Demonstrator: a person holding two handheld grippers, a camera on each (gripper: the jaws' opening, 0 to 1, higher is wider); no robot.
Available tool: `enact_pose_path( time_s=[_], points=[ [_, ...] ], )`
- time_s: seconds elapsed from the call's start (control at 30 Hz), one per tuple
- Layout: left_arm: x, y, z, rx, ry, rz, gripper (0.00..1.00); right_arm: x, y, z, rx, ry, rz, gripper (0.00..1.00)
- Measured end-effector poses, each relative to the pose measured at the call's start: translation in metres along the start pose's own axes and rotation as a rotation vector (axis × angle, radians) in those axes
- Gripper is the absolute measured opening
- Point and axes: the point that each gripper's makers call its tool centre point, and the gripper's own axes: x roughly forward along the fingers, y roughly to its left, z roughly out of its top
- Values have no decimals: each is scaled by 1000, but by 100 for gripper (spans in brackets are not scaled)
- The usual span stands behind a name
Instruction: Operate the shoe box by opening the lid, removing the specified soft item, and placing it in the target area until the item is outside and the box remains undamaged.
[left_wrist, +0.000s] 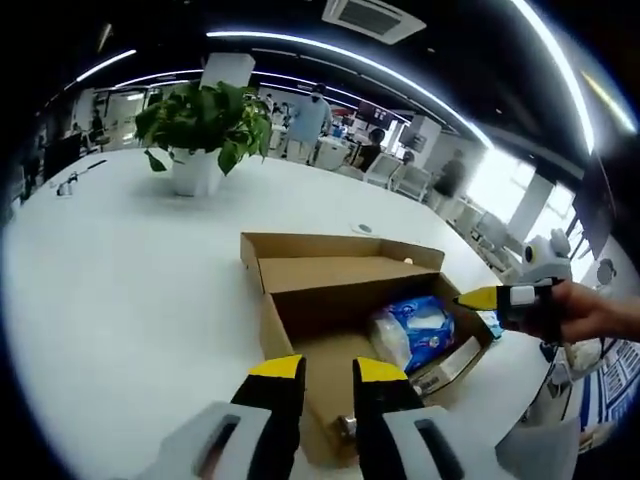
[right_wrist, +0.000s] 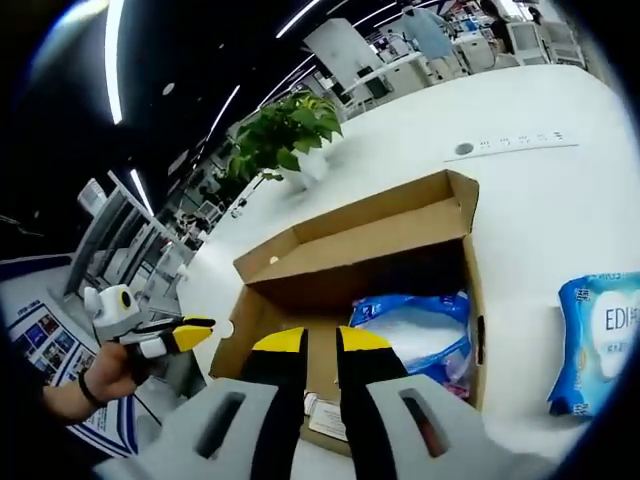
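In the left gripper view the shoe box (left_wrist: 350, 300) sits open on the white desk (left_wrist: 120, 300), its lid flap folded back on the side toward the potted plant (left_wrist: 205, 125). The left tongs (left_wrist: 325, 372) hover just over the box's near wall, jaws slightly apart with nothing between them. Inside the box, against the wall away from the plant, lies the soft pack (left_wrist: 415, 328), a blue and white plastic wrapper that looks light, squashy and a bit slippery; a pinch across its puffed middle or at a crimped end seam should hold better than a grip on a slick flat face. Its long axis seems to run along the length of the box. The right tongs (left_wrist: 480, 298), held in a hand (left_wrist: 590, 312), point at the box from beyond that wall; from here I cannot tell how wide their jaws stand. In the right gripper view the right tongs (right_wrist: 318, 342) hang over the box (right_wrist: 300, 270) rim, jaws a little apart and empty. The pack (right_wrist: 415, 330) shows inside the box, lying flat, a small paper label (right_wrist: 325, 415) near it on the box floor. A second blue pack (right_wrist: 600, 335) lies on the desk (right_wrist: 540, 200) just outside the box. The left tongs (right_wrist: 195, 333) show beside the box, in a hand (right_wrist: 105, 385), their gap unclear.
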Motion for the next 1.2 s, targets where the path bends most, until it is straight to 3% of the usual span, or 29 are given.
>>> enact_pose_path(
  time_s=[0.33, 0.57, 0.8, 1.03, 1.2],
  points=[
    [-4, 0, 1, 8, -6, -1, 19, -8, -12, 0, -26, 6, -36, 10],
    [-8, 0, 1, 10, -9, 0, 19, -12, -23, -2, -98, 42, -73, 13],
    [-14, -2, -2, 26, -5, 1, 20, -7, -34, -6, -369, 160, -89, 30],
    [-19, -6, -6, 71, 9, -7, 23, 9, -35, -17, -706, 345, -72, 46],
    [-21, -9, -9, 121, 20, -18, 27, 20, -41, -23, -863, 457, -62, 55]
  ],
)
